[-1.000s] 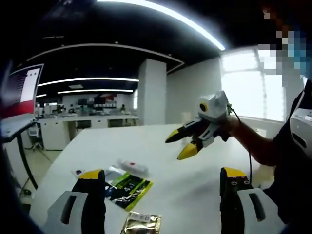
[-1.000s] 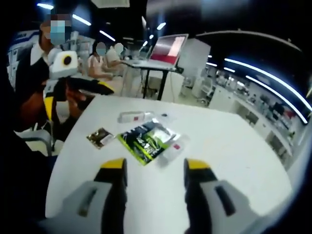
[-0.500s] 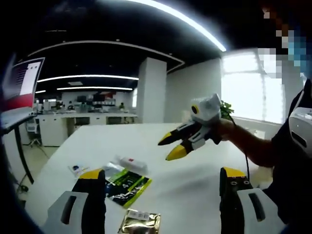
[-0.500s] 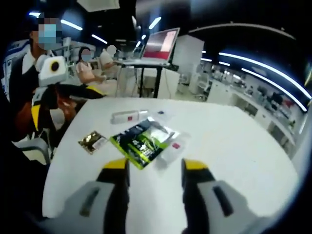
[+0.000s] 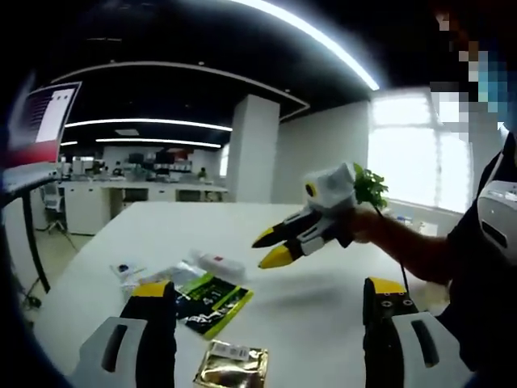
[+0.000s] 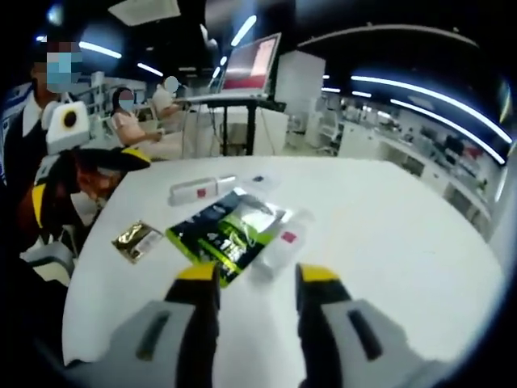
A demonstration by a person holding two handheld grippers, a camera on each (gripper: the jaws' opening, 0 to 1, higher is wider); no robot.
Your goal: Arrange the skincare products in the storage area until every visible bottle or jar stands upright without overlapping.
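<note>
The skincare products lie flat in a loose cluster on the white bench (image 6: 388, 234): a green packet (image 6: 226, 234), a small gold sachet (image 6: 136, 240), a white tube (image 6: 194, 189) and a clear wrapped sample (image 6: 283, 242) touching the green packet's edge. All look light, thin and slippery, soft enough to crumple; no upright bottle or jar can be made out. The tube seems best pinched across its width, the sachets by an edge. The right gripper (image 6: 256, 279) hovers just short of the green packet, jaws apart and empty. The left gripper (image 5: 266, 295) hangs above the bench, jaws spread wide, holding nothing.
</note>
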